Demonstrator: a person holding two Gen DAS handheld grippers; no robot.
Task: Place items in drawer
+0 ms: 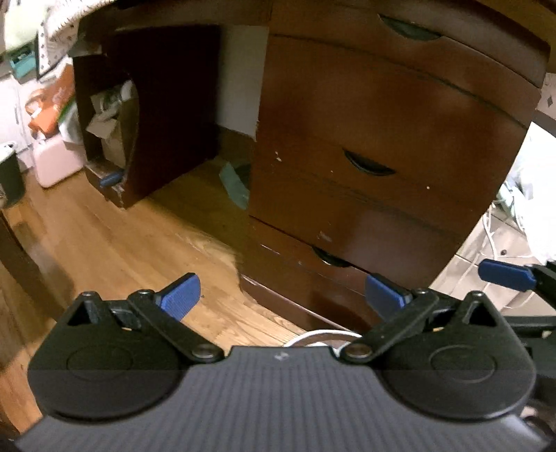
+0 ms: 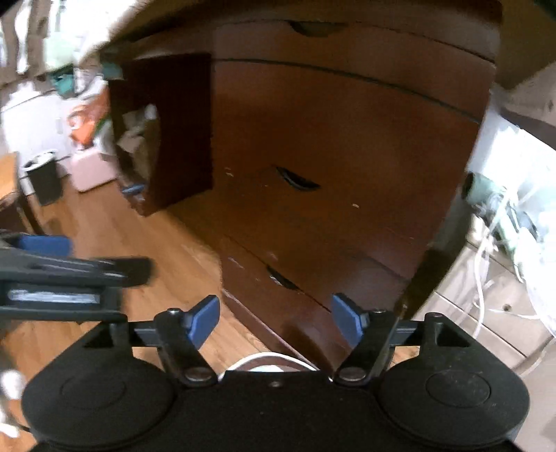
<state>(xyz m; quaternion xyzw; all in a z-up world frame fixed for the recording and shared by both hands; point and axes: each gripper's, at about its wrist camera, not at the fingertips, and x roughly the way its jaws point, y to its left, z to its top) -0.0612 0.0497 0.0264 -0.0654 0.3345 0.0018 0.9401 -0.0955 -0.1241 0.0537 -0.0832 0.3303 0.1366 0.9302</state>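
Note:
A dark brown wooden drawer unit (image 1: pixel 382 114) stands on the wood floor, with three closed drawers, each with a crescent cut-out handle: top (image 1: pixel 406 29), middle (image 1: pixel 368 165) and bottom (image 1: pixel 330 259). It also shows in the right wrist view (image 2: pixel 347 139). My left gripper (image 1: pixel 281 299) is open and empty, low in front of the bottom drawer. My right gripper (image 2: pixel 274 323) is open and empty, just right of the left one, near the bottom drawer handle (image 2: pixel 281 278). One blue fingertip of the right gripper (image 1: pixel 504 274) shows at the right edge of the left wrist view. No items to place are in view.
Left of the drawers is an open knee space, then a dark shelf unit (image 1: pixel 114 139) stuffed with papers. A pink box (image 1: pixel 57 160) and a black bin (image 2: pixel 43 180) stand on the wood floor (image 1: pixel 121 243). White cables (image 2: pixel 486 278) lie to the right on pale tiles.

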